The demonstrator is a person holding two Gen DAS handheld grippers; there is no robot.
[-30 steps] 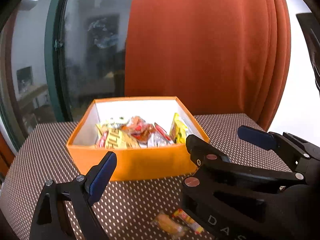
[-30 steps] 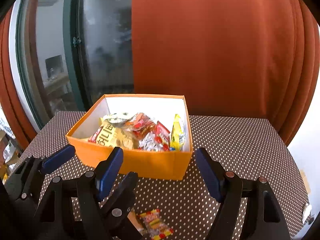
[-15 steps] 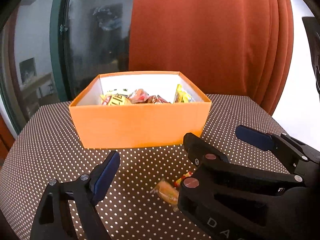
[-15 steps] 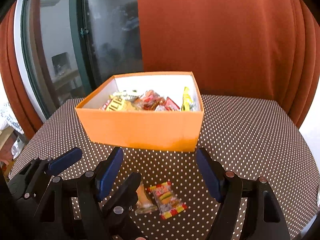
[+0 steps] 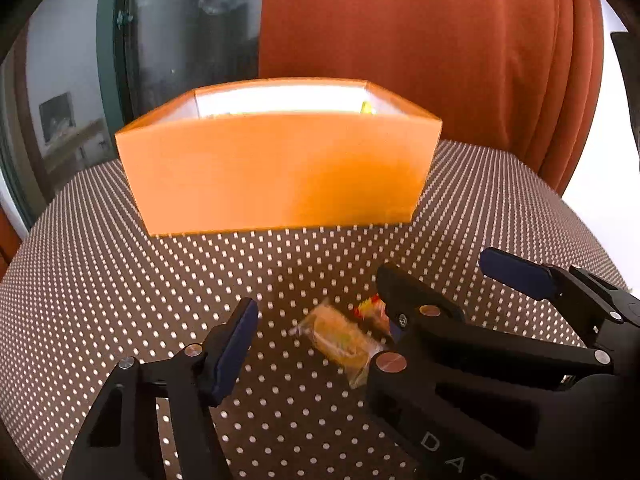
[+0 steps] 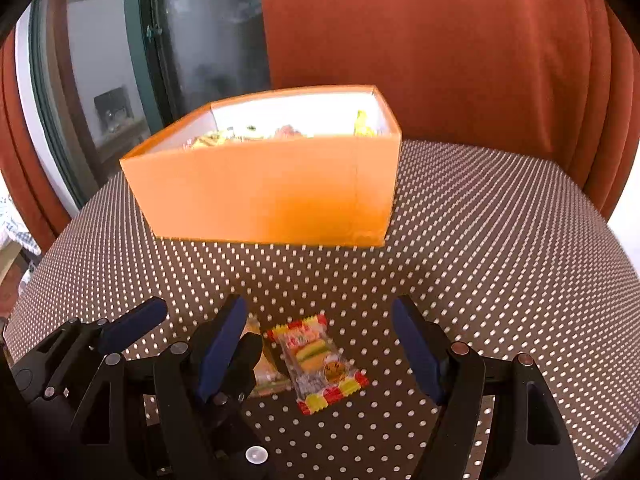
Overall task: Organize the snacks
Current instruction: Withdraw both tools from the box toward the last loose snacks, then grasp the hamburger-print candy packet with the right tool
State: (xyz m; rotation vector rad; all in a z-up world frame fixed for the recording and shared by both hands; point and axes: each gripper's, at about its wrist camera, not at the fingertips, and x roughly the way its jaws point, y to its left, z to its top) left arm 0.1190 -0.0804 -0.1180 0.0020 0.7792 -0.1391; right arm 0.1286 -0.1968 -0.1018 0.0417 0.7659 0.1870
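Snacks lie loose on the table (image 6: 500, 220) at lower centre, below the box (image 6: 264, 192). We straddle the clear packet (image 5: 340, 338) with the left hand-held gripper (image 5: 320, 326), jaws closing but not yet pressing; the right hand-held gripper (image 6: 320, 340) brackets the burger candy (image 6: 320, 364), open, for paired pickups.

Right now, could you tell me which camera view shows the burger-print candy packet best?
The right wrist view: the burger-print candy packet lies whole between its fingers. In the left wrist view only a red-yellow corner peeks from behind a black finger.
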